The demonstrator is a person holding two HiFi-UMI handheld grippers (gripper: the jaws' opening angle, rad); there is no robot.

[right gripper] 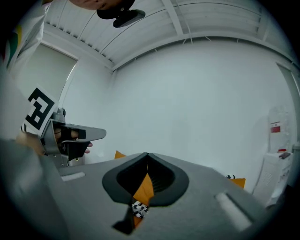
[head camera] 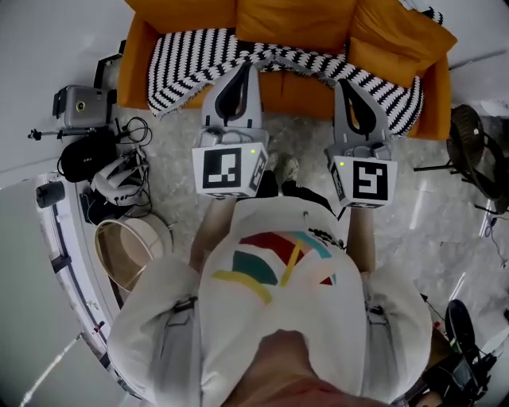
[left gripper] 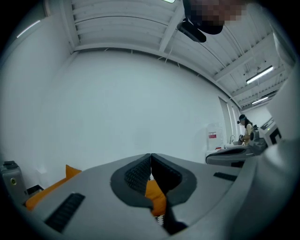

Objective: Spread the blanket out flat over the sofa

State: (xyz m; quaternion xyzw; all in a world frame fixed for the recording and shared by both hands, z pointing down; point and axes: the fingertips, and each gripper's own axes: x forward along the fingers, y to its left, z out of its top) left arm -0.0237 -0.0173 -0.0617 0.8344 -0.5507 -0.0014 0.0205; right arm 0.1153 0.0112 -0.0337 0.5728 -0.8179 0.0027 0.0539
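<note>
Left gripper [head camera: 241, 71] and right gripper [head camera: 344, 84] are held level, side by side, pointing at the blanket [head camera: 183, 60] on the sofa [head camera: 294, 20]. Both pairs of jaws are fully closed and grip nothing.

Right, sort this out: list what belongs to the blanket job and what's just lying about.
Job:
- blanket
- sofa
- left gripper, shut
- right gripper, shut

Lying about, on the floor to the left:
- grey box
- headset
- round tub
</note>
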